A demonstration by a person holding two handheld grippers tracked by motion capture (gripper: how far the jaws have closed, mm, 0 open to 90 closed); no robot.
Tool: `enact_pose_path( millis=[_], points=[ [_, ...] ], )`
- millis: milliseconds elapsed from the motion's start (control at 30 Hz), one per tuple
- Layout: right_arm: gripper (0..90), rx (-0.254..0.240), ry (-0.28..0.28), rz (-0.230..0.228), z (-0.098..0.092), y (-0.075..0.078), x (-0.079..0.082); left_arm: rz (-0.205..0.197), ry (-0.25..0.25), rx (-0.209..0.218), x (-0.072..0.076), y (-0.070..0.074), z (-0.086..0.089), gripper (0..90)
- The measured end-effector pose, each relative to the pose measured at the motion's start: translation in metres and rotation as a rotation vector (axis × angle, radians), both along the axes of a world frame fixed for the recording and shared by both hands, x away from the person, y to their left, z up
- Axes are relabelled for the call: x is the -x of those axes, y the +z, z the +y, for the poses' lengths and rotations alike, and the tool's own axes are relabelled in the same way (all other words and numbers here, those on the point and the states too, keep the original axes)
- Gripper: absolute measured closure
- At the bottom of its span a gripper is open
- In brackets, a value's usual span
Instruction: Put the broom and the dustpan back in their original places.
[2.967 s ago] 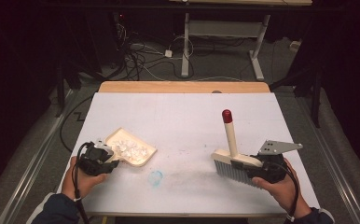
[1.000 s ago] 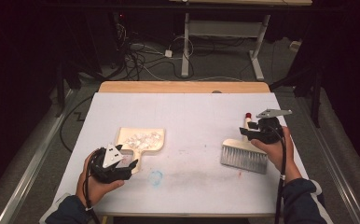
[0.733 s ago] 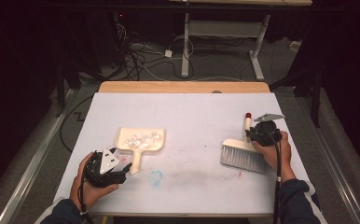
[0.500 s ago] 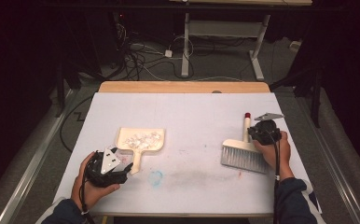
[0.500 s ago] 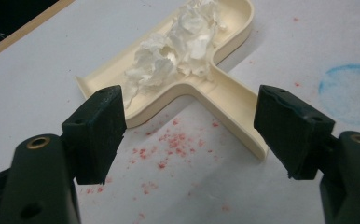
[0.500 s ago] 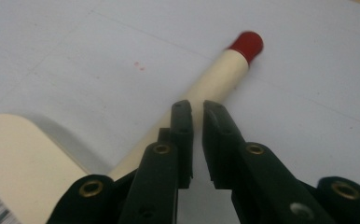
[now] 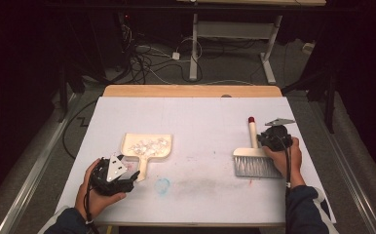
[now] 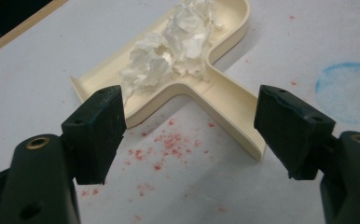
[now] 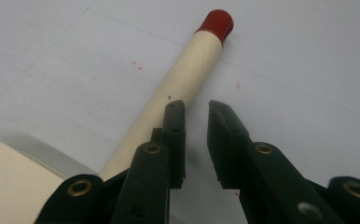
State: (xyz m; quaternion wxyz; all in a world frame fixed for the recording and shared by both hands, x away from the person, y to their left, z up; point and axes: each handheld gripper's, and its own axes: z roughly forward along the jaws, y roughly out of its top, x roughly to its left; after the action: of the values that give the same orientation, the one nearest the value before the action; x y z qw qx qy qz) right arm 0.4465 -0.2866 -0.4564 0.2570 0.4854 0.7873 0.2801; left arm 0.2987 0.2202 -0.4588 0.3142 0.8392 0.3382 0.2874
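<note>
A cream dustpan (image 7: 147,146) lies on the white table (image 7: 200,122), holding crumpled white paper scraps (image 7: 149,145). My left gripper (image 7: 130,173) sits just short of its handle, open; in the left gripper view the dustpan (image 8: 225,98) and scraps (image 8: 173,44) lie ahead of the wide jaws, untouched. At the right lies a hand brush (image 7: 254,166) with a cream handle and red tip (image 7: 251,120). My right gripper (image 7: 265,136) rests beside that handle. In the right gripper view the handle (image 9: 183,79) runs along the left jaw, outside the right gripper (image 9: 197,109), which is shut on nothing.
A faint blue ring (image 7: 162,185) marks the table near the front, and red specks (image 8: 164,149) are scattered by the dustpan handle. A wooden strip (image 7: 191,90) edges the far side. Beyond it are floor cables and a desk frame (image 7: 235,29).
The brush, held up by the right gripper before, now lies flat on the table, and that gripper has sunk beside its handle. The left gripper has drawn back from the dustpan.
</note>
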Motion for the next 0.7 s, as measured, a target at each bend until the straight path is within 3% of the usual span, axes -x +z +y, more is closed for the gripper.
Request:
enact_pose_path(
  millis=[233,433,700],
  points=[
    [69.2,-0.083,0.045,-0.084,0.000,0.015,0.013,-0.009,-0.013,0.006,0.002,0.001,0.001,23.6],
    [59.9,-0.104,0.091,-0.162,0.009,0.028,0.028,-0.021,-0.015,0.004,0.003,0.001,0.001,23.4],
    [47.7,-0.148,0.165,-0.233,0.019,0.038,0.044,-0.019,-0.045,0.007,0.008,0.000,-0.003,21.6]
  ],
)
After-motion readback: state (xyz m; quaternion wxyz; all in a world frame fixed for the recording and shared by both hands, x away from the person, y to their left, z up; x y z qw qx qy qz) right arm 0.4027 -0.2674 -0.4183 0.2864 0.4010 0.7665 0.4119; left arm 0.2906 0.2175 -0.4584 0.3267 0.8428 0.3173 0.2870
